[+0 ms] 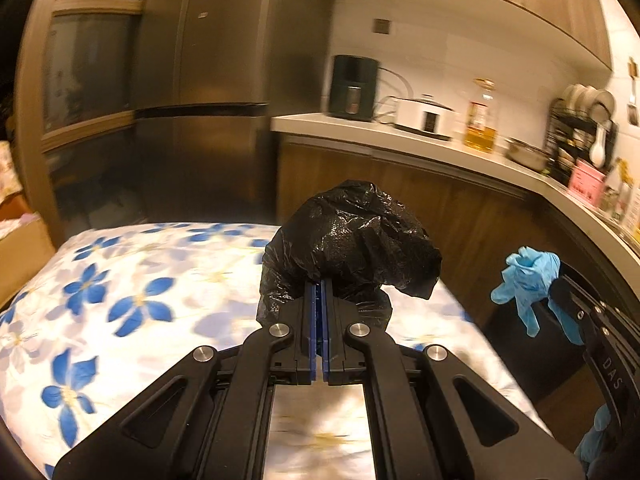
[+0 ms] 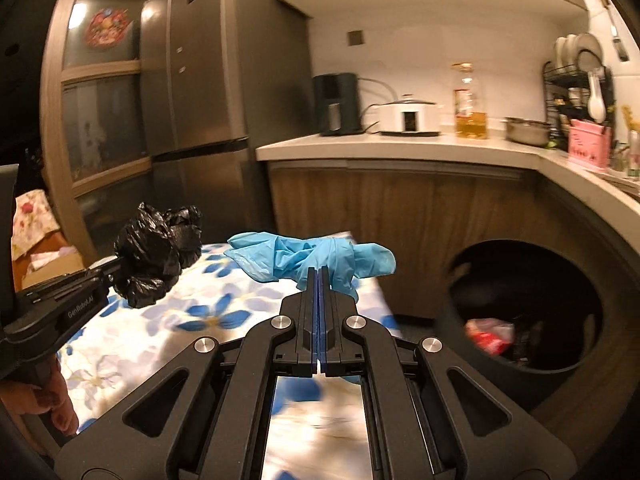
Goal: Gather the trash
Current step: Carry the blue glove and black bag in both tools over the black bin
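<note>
My left gripper (image 1: pixel 322 286) is shut on a crumpled black plastic bag (image 1: pixel 352 240) and holds it above the flowered tablecloth (image 1: pixel 120 300). My right gripper (image 2: pixel 319 274) is shut on a crumpled blue glove (image 2: pixel 312 258), also held above the cloth. The glove also shows at the right of the left wrist view (image 1: pixel 526 280). The black bag and left gripper show at the left of the right wrist view (image 2: pixel 156 256). A dark round trash bin (image 2: pixel 452 312) stands on the floor to the right of the table, with red and white trash inside.
A kitchen counter (image 2: pixel 400 144) runs behind with a dark appliance (image 2: pixel 336 104), a white cooker (image 2: pixel 408 116), an oil bottle (image 2: pixel 470 108), a metal pot (image 2: pixel 526 130) and a dish rack (image 2: pixel 576 84). A tall steel fridge (image 2: pixel 224 100) stands behind the table.
</note>
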`<state>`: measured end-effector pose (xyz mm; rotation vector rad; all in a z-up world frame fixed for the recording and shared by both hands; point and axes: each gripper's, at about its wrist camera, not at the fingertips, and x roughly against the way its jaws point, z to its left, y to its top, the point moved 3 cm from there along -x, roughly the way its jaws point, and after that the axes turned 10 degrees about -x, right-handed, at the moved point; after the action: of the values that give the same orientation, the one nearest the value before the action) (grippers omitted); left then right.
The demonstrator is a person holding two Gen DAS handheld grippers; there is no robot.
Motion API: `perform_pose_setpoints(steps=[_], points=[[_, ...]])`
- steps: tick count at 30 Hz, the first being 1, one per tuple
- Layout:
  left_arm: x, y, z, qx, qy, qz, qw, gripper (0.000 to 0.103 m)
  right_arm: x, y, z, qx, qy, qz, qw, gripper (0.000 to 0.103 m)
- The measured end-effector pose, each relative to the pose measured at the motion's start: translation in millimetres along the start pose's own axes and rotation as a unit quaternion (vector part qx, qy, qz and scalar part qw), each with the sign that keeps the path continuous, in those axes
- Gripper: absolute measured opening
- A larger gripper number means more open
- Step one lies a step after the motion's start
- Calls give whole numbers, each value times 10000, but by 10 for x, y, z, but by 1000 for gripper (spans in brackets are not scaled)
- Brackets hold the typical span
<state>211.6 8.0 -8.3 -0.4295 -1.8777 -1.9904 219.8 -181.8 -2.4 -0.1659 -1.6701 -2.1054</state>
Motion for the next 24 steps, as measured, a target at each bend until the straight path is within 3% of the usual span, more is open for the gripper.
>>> perform_pose_setpoints(steps=[12, 19, 24], points=[[-98, 323, -1170, -533, -868, -257, 9945, 1, 268, 238, -958, -383, -759, -393, 9956, 0], [-258, 495, -1861, -792, -1597, -426, 9831, 1, 332, 349, -1534, -631, -1222, -530, 9891, 0], [-397, 499, -2214, -969, -1845, -419, 9772, 1, 315, 386, -1856, -786, -1373, -517, 9861, 0]])
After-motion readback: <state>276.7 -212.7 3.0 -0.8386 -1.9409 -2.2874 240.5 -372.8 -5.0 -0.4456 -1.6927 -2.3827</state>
